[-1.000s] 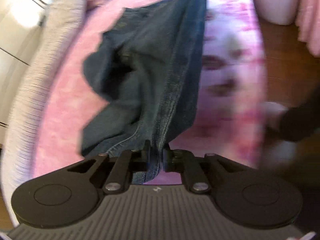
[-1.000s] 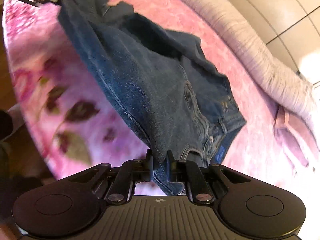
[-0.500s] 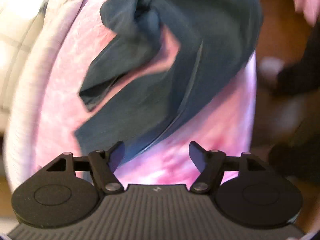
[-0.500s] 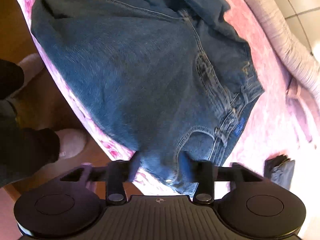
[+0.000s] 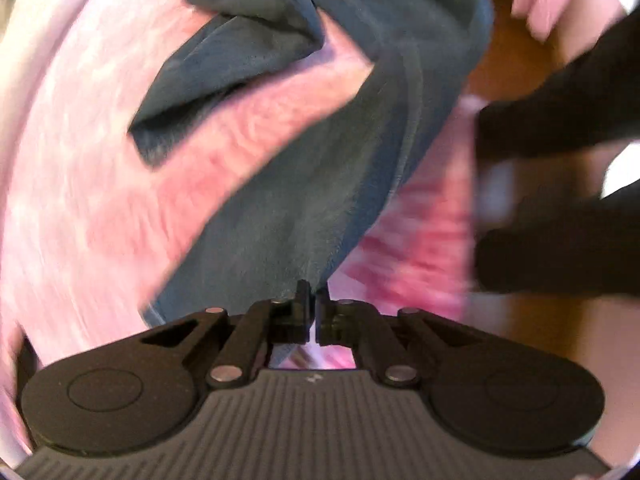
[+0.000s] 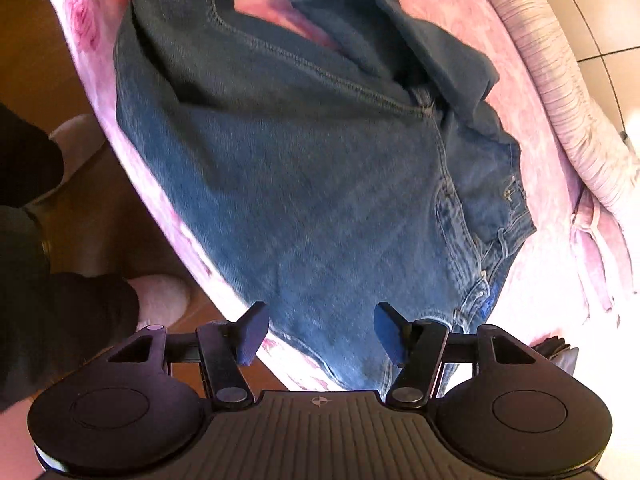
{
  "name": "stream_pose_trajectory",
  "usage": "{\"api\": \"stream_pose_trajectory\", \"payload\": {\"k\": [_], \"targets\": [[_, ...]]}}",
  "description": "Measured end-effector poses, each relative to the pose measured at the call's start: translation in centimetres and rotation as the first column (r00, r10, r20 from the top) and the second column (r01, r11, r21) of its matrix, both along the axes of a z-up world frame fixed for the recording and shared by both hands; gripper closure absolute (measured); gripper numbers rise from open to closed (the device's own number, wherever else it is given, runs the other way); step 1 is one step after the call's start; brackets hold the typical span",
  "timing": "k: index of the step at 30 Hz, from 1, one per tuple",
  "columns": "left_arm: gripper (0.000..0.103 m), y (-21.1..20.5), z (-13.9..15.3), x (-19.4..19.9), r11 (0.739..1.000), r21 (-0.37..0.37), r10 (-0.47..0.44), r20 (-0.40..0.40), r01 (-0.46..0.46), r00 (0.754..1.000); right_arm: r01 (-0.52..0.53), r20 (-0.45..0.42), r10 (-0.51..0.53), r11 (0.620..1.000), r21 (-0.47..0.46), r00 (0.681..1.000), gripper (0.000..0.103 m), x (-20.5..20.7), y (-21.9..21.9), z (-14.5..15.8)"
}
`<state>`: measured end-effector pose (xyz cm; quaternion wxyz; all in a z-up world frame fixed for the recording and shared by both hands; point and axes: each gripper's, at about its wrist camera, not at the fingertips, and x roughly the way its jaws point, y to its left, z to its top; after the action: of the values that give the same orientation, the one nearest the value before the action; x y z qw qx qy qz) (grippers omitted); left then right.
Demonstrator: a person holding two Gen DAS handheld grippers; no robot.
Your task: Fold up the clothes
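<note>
A pair of dark blue jeans (image 6: pixel 320 184) lies spread on a pink bedspread (image 6: pixel 532 80), waistband at the right, one leg folded back at the top. My right gripper (image 6: pixel 320 330) is open just above the jeans near the bed's front edge, holding nothing. In the blurred left wrist view the jeans (image 5: pixel 304 200) run away from me over the pink bedspread (image 5: pixel 100 200). My left gripper (image 5: pixel 313 300) is shut at the near hem edge of the jeans; whether cloth is between the fingers is unclear.
A ribbed pale headboard cushion (image 6: pixel 560 92) runs along the far side of the bed. The wooden floor (image 6: pixel 36 60) lies beside the bed, with the person's dark trousers (image 6: pixel 52 312) and pale slippers (image 6: pixel 160 300). A small dark object (image 6: pixel 556 350) lies at the right.
Both grippers released the lifted jeans, which now lie on the bed. The right gripper has opened wide. The left gripper opened, then shut again at the near hem.
</note>
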<state>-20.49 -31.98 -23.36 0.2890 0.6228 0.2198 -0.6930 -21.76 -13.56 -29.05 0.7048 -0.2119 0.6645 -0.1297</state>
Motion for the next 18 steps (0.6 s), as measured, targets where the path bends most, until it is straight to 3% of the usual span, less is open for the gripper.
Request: {"api": "stream_pose_trajectory", "payload": {"k": [2, 5, 8, 10, 13, 14, 15, 18], "targets": [[0.103, 1.2, 4.0, 0.7, 0.986, 0.130, 0.114, -0.065, -0.105, 0.991, 0.010, 0.027, -0.010, 1.000, -0.001, 1.000, 0.042, 0.7, 0.1, 0.2], [0.103, 1.3, 6.3, 2.2, 0.964, 0.200, 0.187, -0.032, -0.177, 0.982, -0.002, 0.065, 0.001, 1.000, 0.008, 0.998, 0.042, 1.8, 0.2, 0.1], [0.100, -1.0, 2.5, 4.7, 0.938, 0.240, 0.245, 0.050, -0.250, 0.968, -0.033, 0.078, 0.032, 0.999, 0.015, 0.996, 0.042, 2.8, 0.2, -0.4], [0.098, -2.2, -1.3, 6.7, 0.918, 0.217, 0.306, 0.147, -0.333, 0.941, -0.040, 0.087, 0.039, 0.999, 0.019, 0.995, 0.041, 3.4, -0.2, -0.4], [0.093, -3.6, -4.8, 7.8, 0.921, 0.141, 0.326, 0.228, -0.363, 0.917, -0.042, 0.095, 0.040, 0.999, 0.020, 0.995, 0.041, 3.7, -1.6, 0.1], [0.089, -4.4, -4.8, 7.5, 0.927, 0.091, 0.339, 0.207, -0.363, 0.918, -0.035, 0.098, 0.033, 0.999, 0.023, 0.995, 0.040, 3.8, -2.2, 0.3], [0.079, -5.1, -4.8, 7.1, 0.931, 0.040, 0.351, 0.185, -0.364, 0.918, -0.025, 0.100, 0.022, 0.999, 0.026, 0.995, 0.039, 3.9, -2.8, 0.4], [0.068, -7.3, -4.4, 4.4, 0.931, -0.086, 0.359, 0.065, -0.354, 0.931, 0.014, 0.090, -0.017, 0.999, 0.030, 0.996, 0.038, 4.7, -4.7, 0.4]]}}
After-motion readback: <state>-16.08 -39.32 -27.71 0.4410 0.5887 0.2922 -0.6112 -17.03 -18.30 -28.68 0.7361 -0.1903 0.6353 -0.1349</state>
